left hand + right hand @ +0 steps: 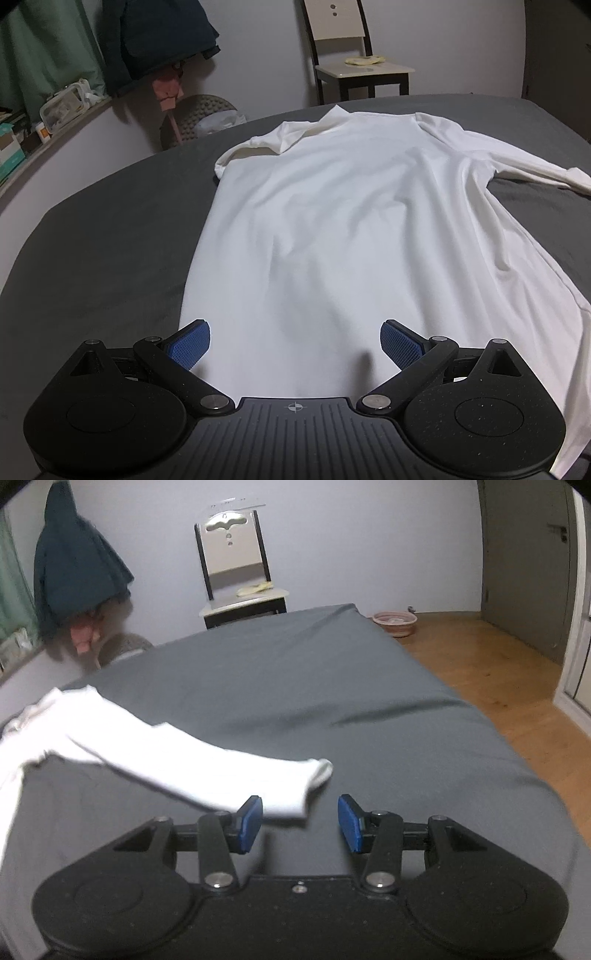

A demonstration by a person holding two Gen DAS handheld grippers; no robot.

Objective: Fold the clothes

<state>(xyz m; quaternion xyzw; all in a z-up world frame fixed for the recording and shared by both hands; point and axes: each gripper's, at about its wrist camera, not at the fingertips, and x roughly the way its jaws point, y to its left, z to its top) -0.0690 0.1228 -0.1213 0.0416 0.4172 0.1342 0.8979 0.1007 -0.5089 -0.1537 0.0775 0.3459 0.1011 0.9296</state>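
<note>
A white long-sleeved shirt (351, 206) lies flat on the grey bed (110, 229), collar far, hem near. Its left sleeve is folded in by the shoulder and its right sleeve stretches out to the right. My left gripper (295, 343) is wide open above the hem, holding nothing. In the right wrist view the outstretched sleeve (177, 764) lies across the bed (332, 686), its cuff (317, 775) just ahead of my right gripper (300, 821). The right gripper is open and empty, its left pad (249, 823) over the sleeve's near edge.
A chair (362, 66) stands beyond the bed's far edge; it also shows in the right wrist view (240, 587). A dark jacket (77, 565) hangs at the left wall. A pink basin (394, 622) sits on the wooden floor (498, 686) to the right of the bed.
</note>
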